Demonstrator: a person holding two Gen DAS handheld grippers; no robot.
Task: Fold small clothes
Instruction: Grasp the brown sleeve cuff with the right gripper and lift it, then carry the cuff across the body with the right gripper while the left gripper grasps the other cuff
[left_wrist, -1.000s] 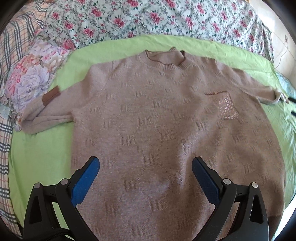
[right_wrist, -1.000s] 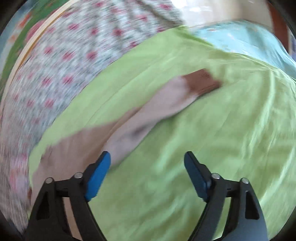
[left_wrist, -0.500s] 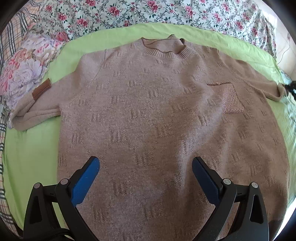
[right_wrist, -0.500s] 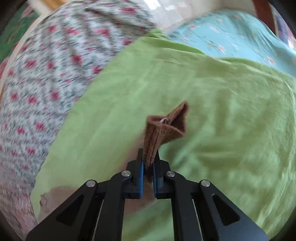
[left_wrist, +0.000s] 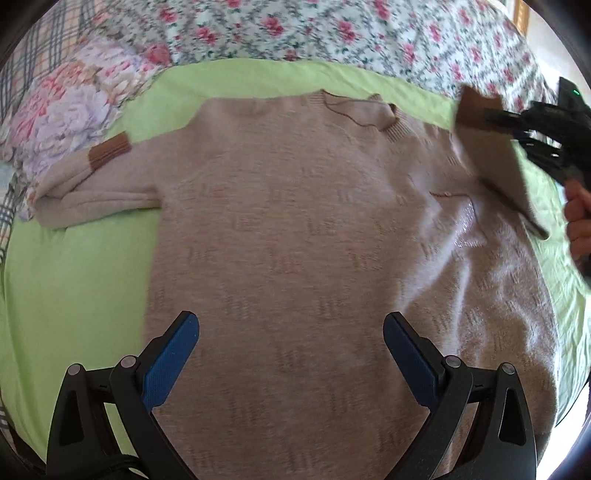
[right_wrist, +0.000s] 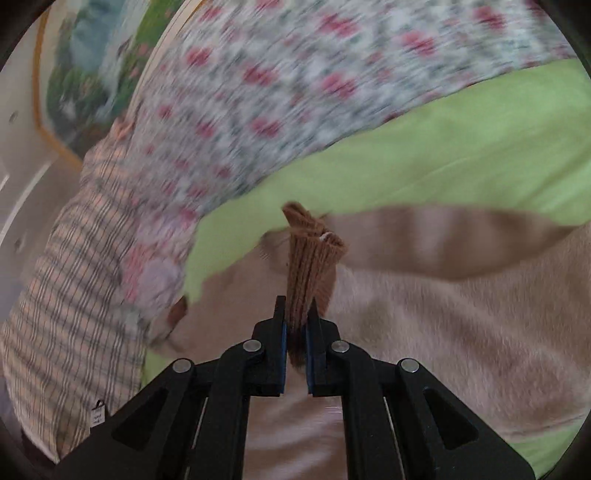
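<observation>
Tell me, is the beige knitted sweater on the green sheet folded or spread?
Mostly spread: the beige knitted sweater lies flat, but the right gripper, shut on its brown ribbed cuff, lifts one sleeve over the body.

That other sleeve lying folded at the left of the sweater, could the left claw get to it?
Probably yes. The left claw hangs open over the sweater, and nothing lies between it and the sleeve on the green sheet.
</observation>
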